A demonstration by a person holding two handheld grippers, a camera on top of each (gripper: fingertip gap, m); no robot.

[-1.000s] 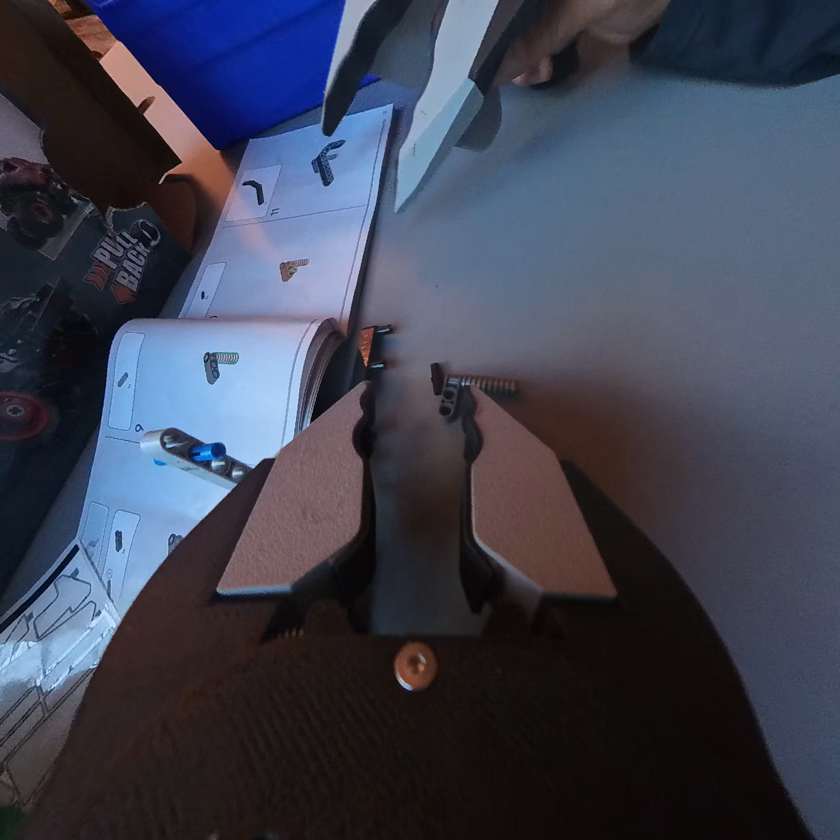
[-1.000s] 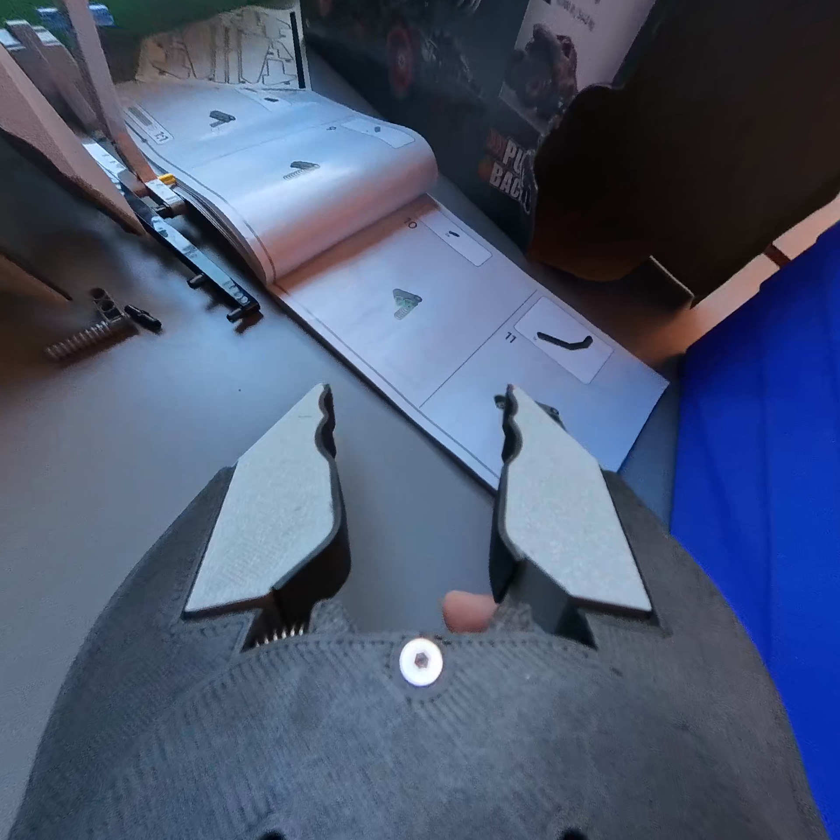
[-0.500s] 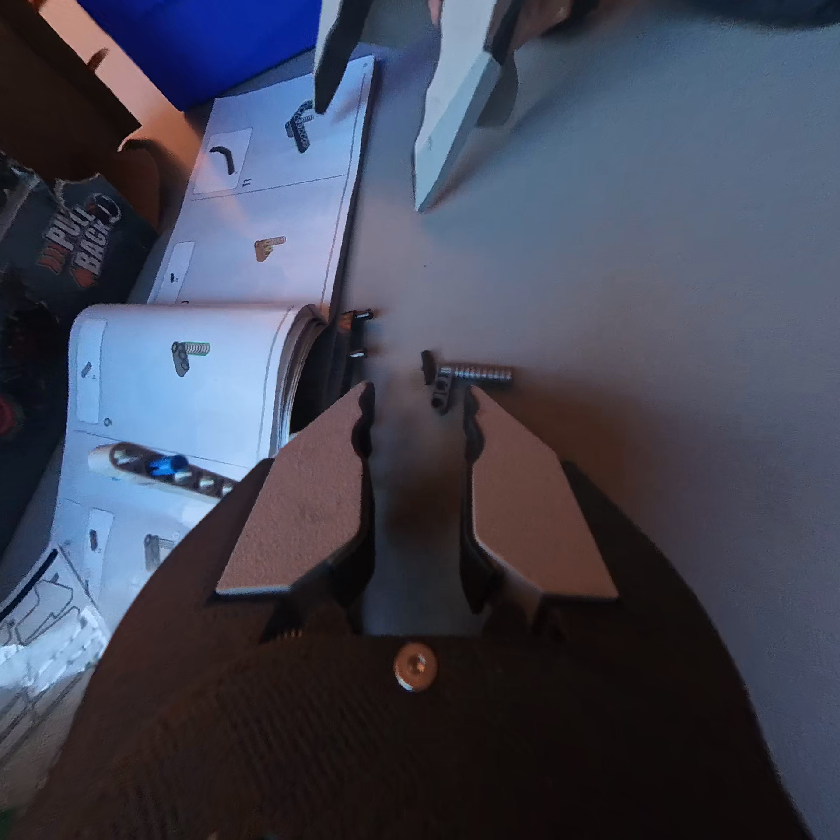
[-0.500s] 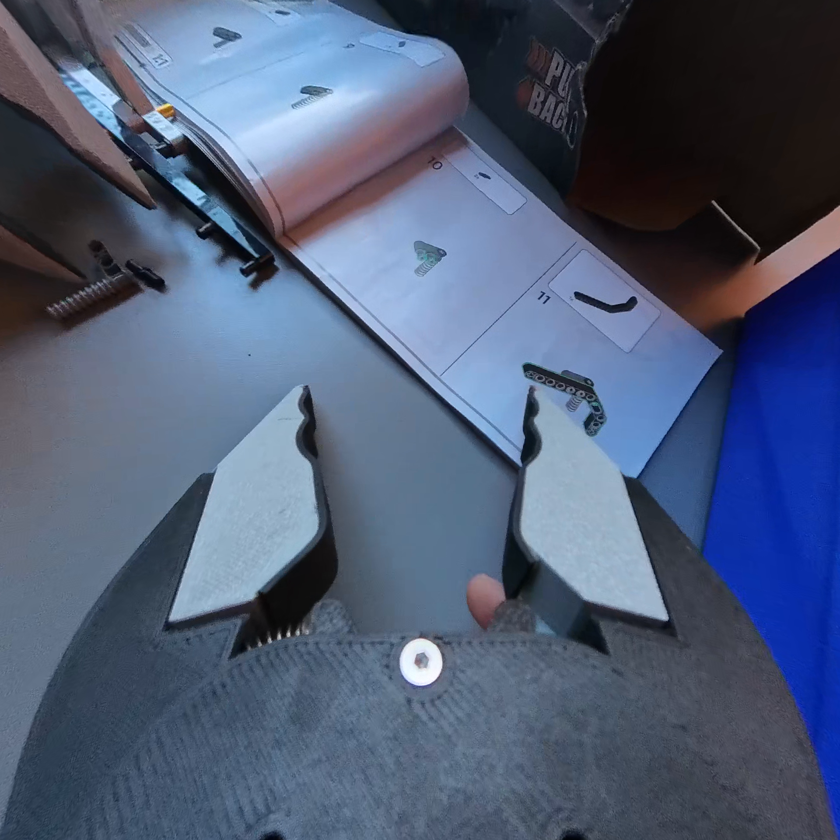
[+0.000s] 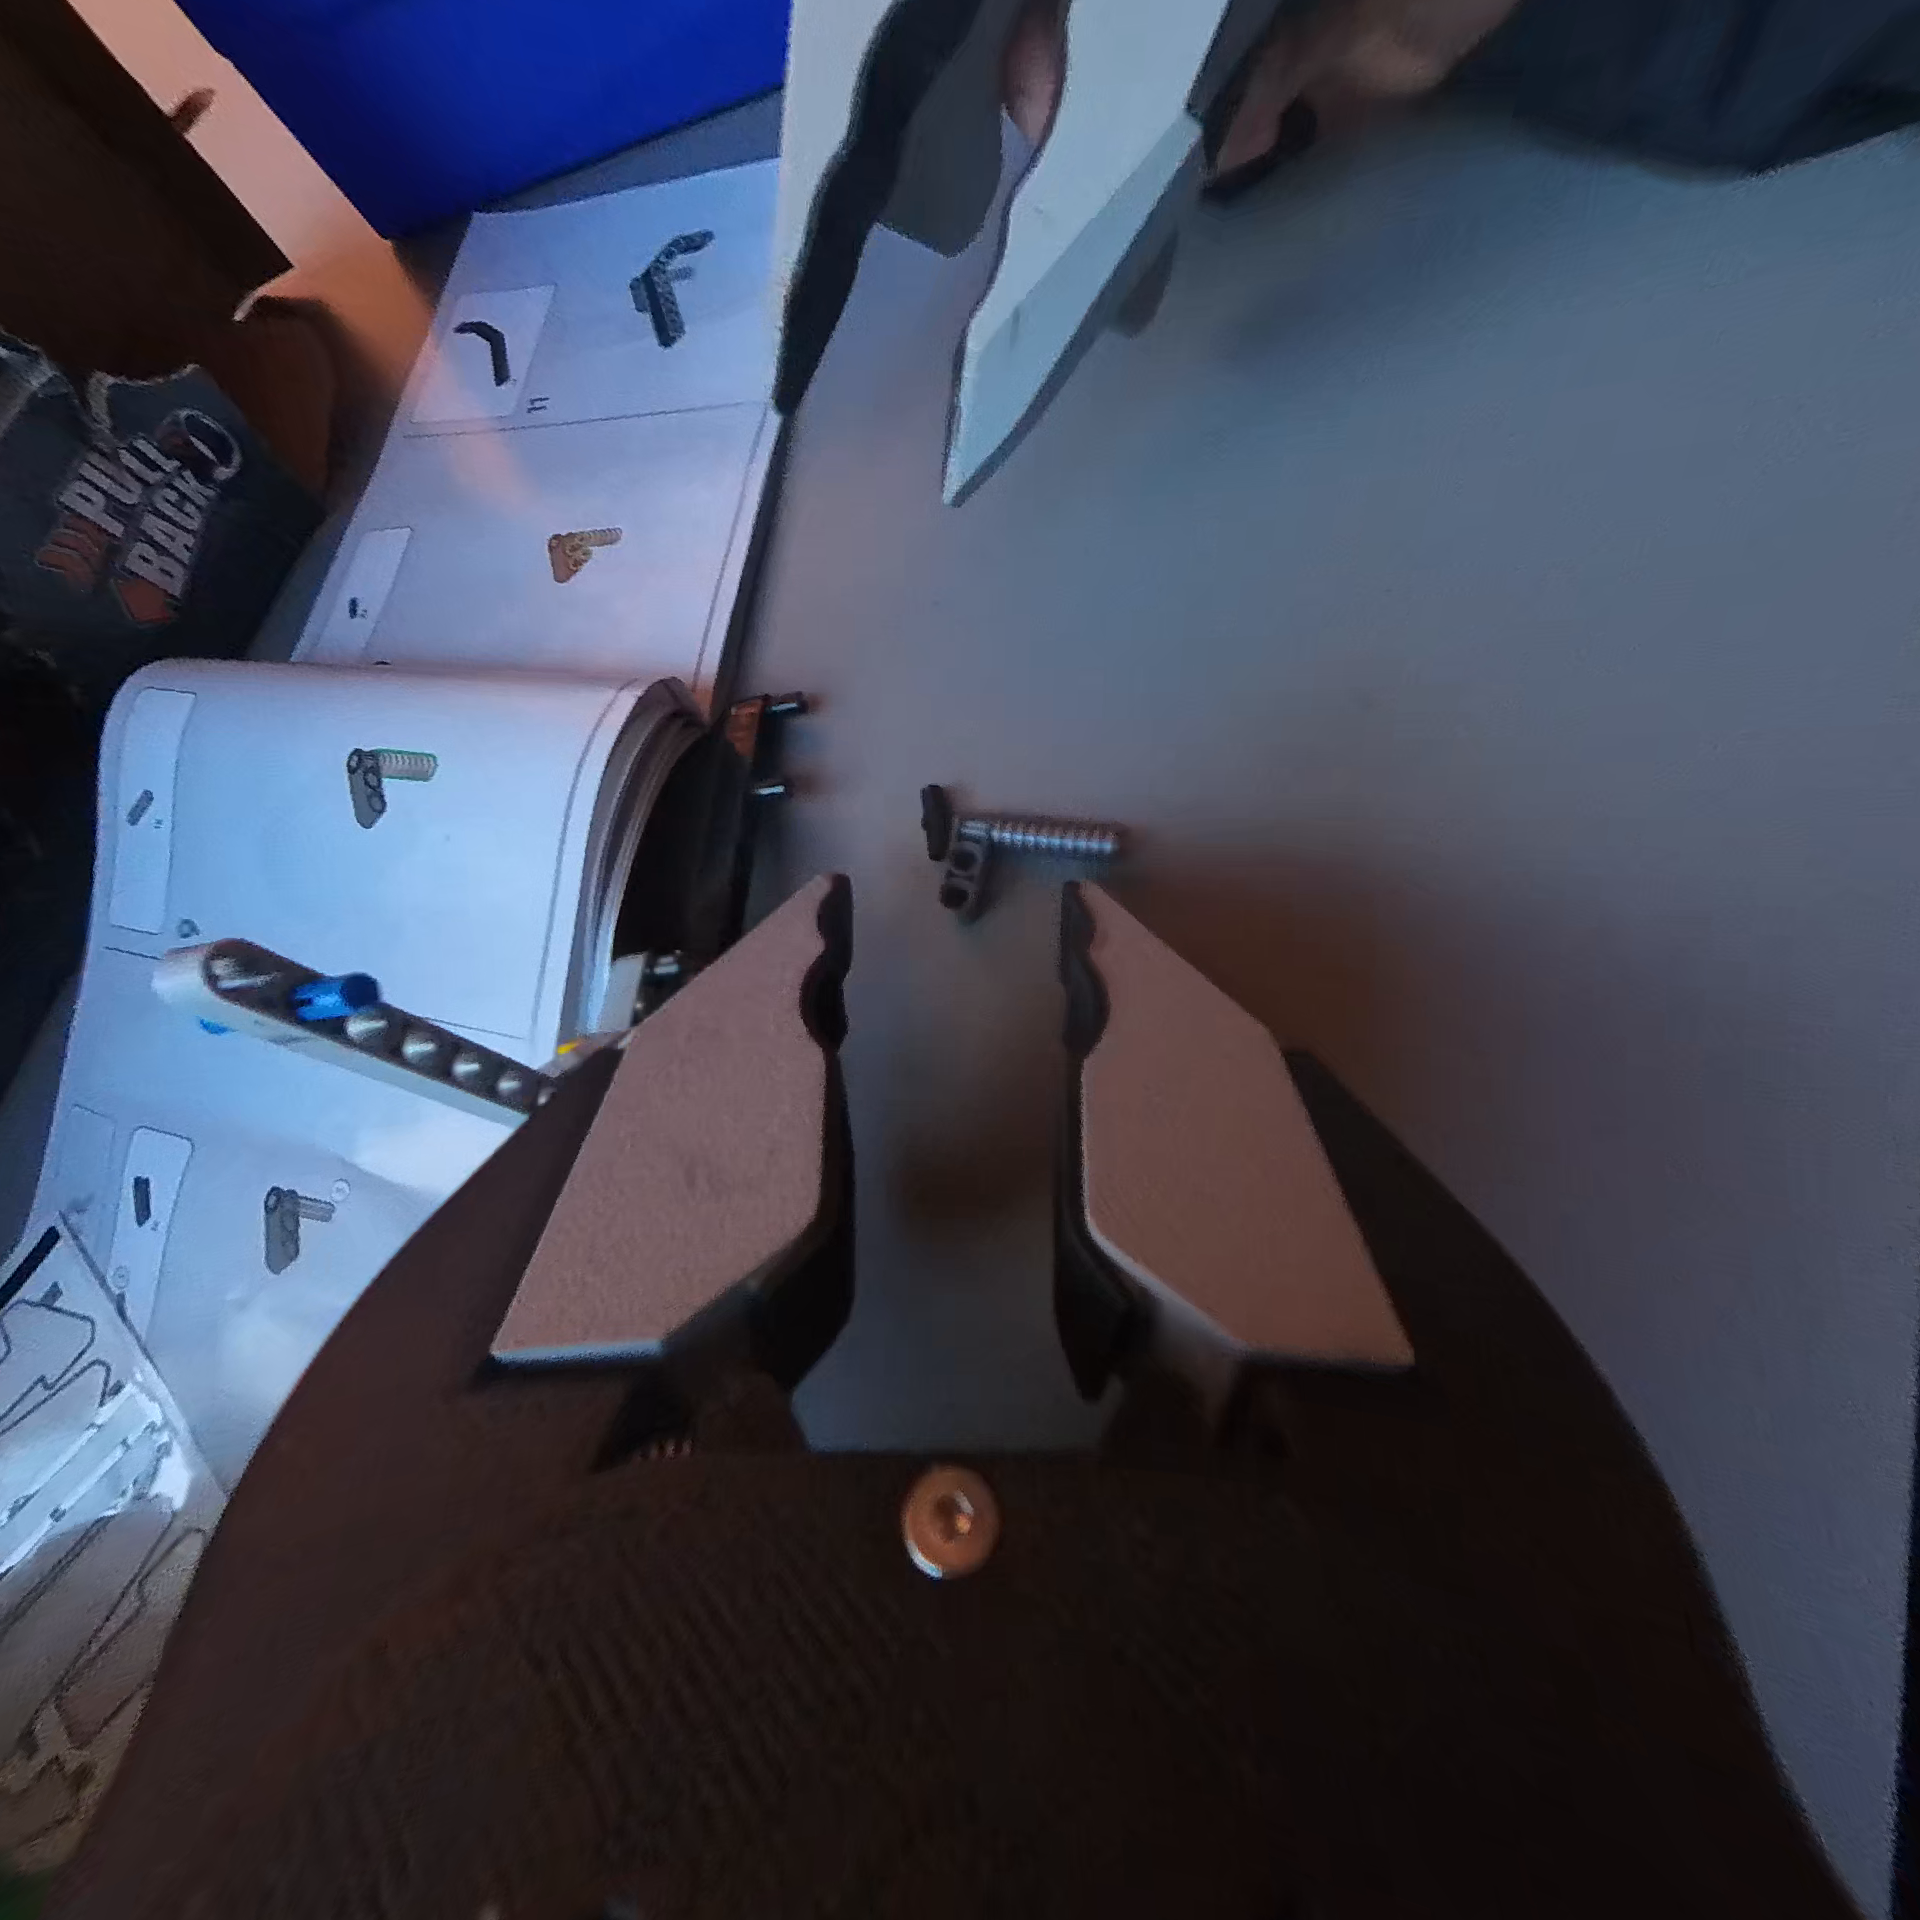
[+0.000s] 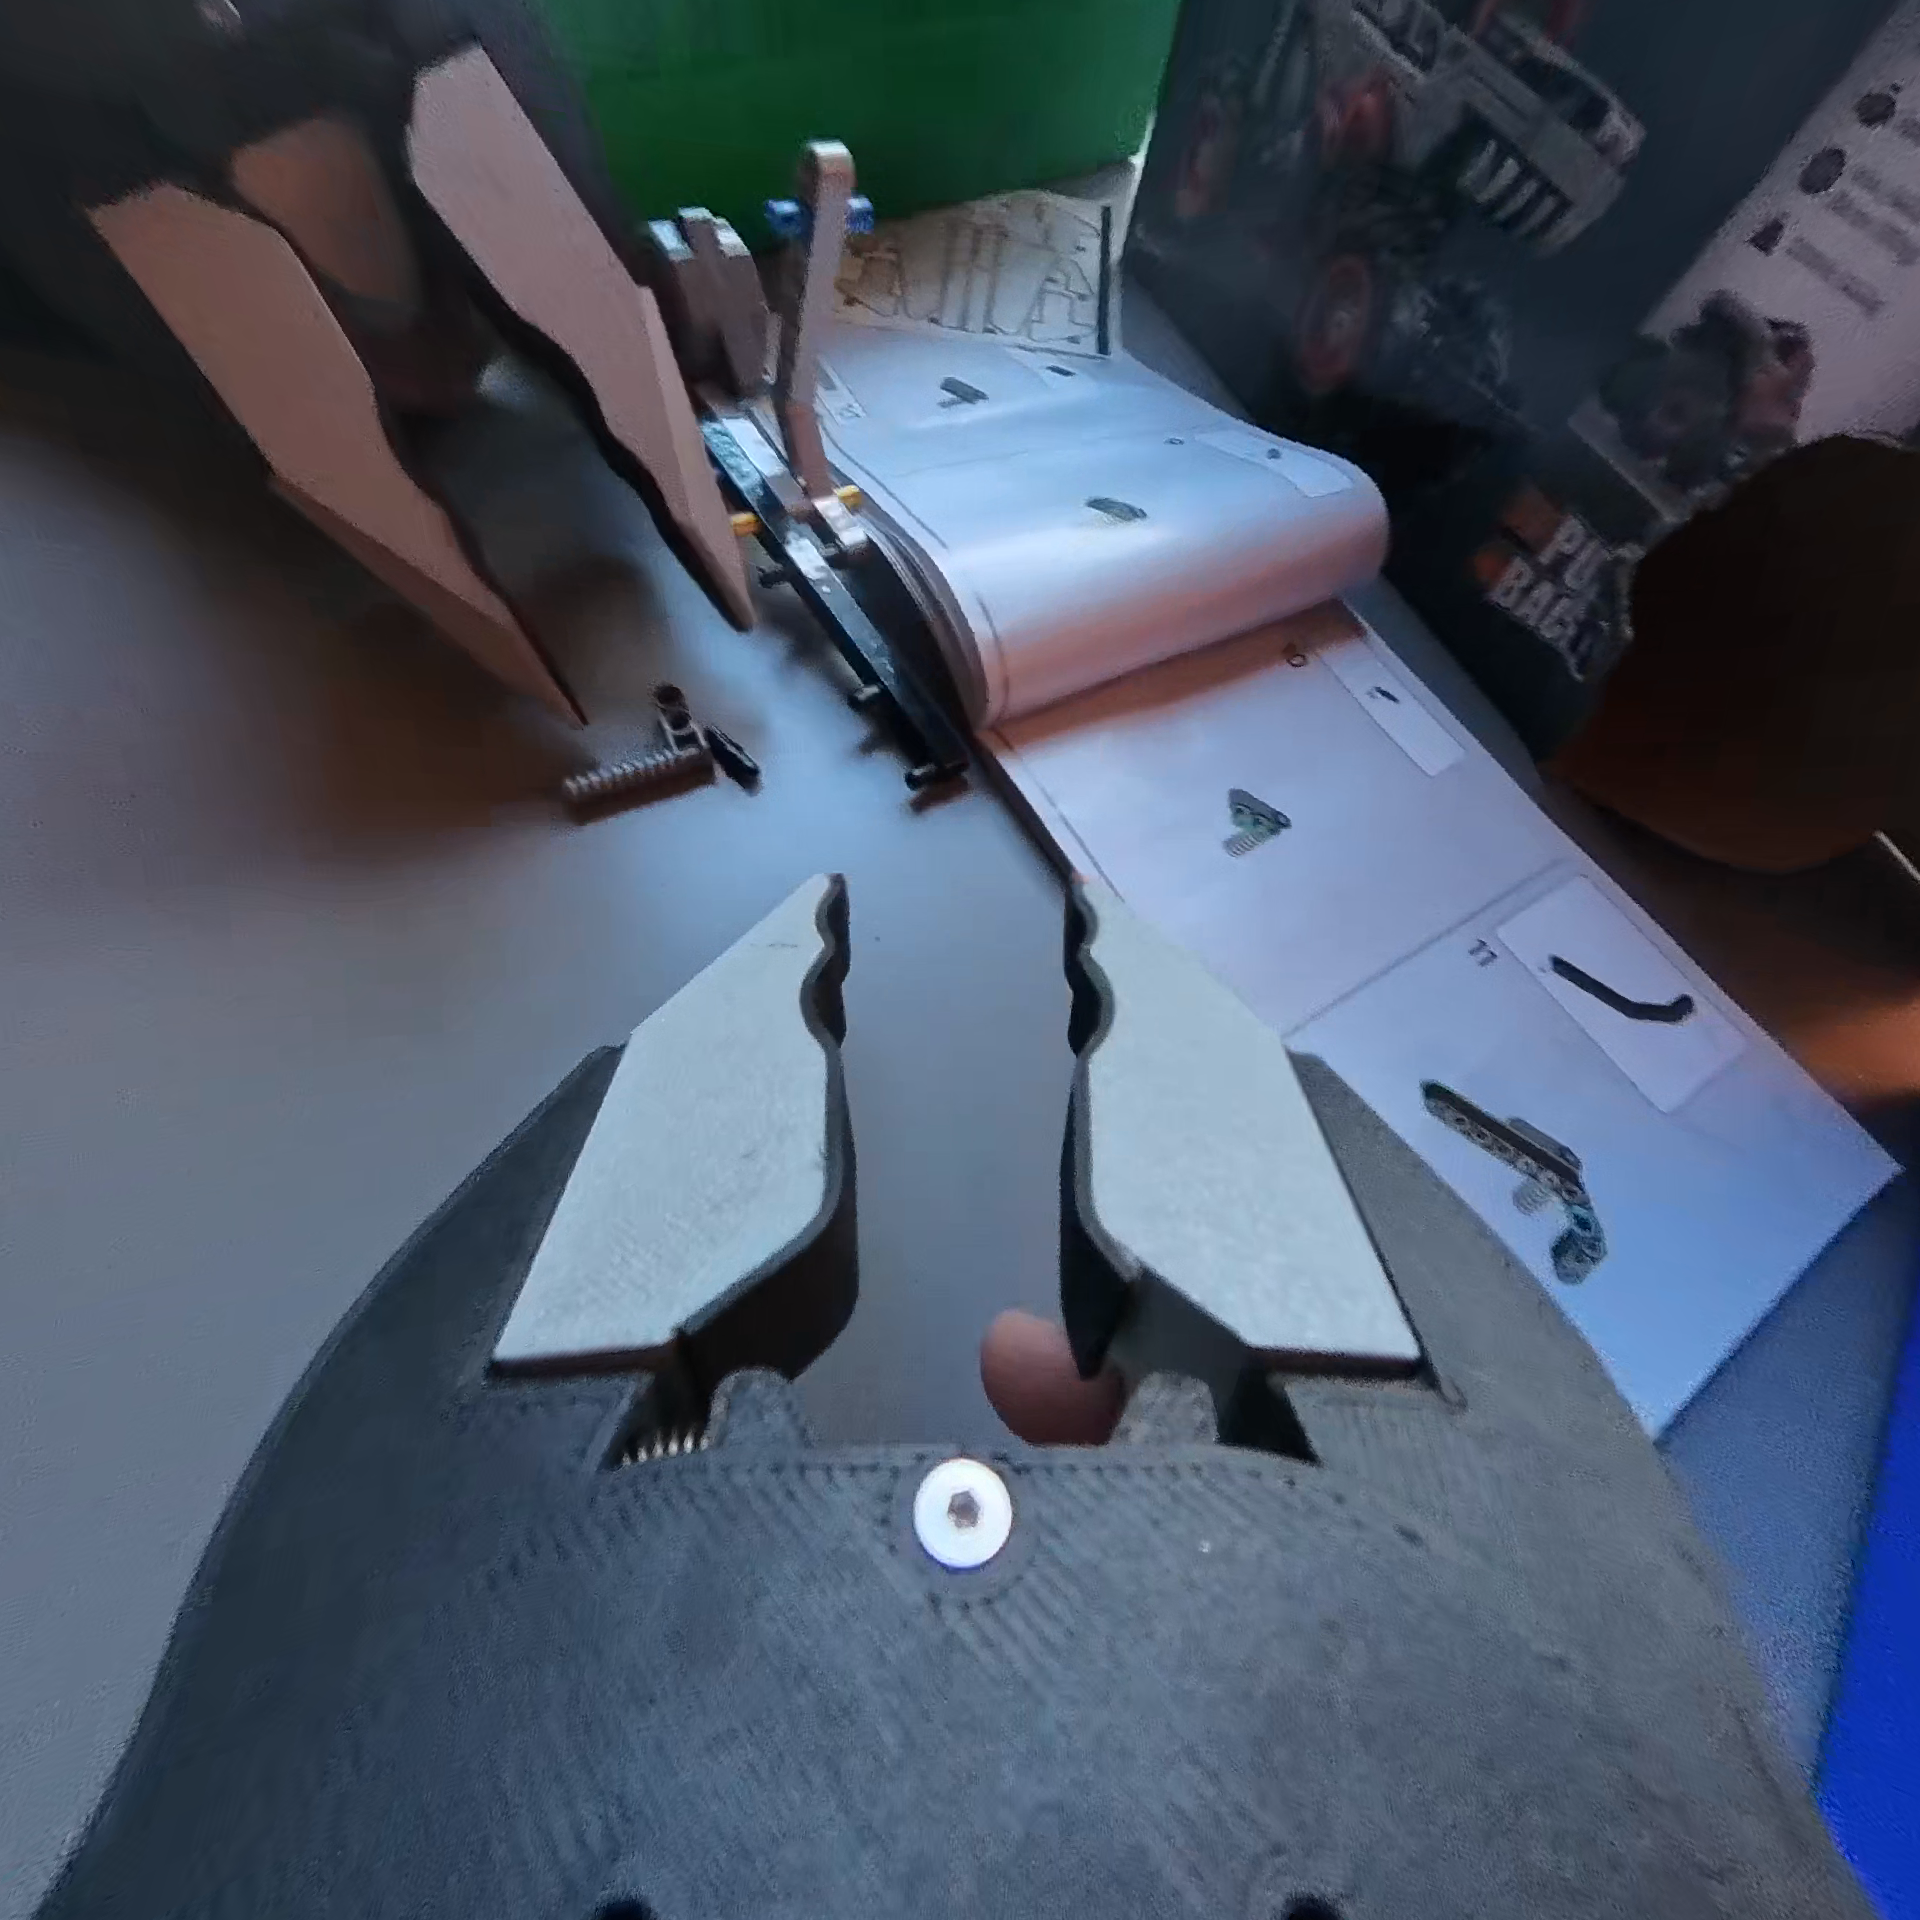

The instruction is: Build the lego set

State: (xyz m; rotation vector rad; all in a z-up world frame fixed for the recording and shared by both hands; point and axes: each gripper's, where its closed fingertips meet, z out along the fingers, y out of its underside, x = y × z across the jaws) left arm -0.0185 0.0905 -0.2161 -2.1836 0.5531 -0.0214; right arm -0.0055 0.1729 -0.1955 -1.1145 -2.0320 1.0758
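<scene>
A small metal spring point(image 5: 1049, 837) on a grey connector point(image 5: 968, 878), with a black pin point(image 5: 933, 819) beside it, lies on the grey table just beyond my left gripper point(image 5: 956, 899), which is open and empty. A long black beam point(image 5: 756, 743) with pins lies against the instruction booklet point(image 5: 395, 831). A white beam point(image 5: 353, 1023) with a blue pin rests on the booklet. My right gripper point(image 6: 956, 894) is partly open and empty, pointing at the spring point(image 6: 623, 777) from the far side. It also shows in the left wrist view point(image 5: 873, 452).
The set's dark box point(image 6: 1455, 260) and a brown cardboard flap point(image 6: 1766, 644) stand behind the booklet point(image 6: 1143, 540). A blue bin point(image 6: 1870, 1507) is at the right and a green one point(image 6: 862, 94) at the back. My left gripper point(image 6: 660, 670) hangs over the spring.
My right gripper has swung from the booklet page toward the spring and narrowed its jaws by about half. My left gripper has stayed just short of the spring.
</scene>
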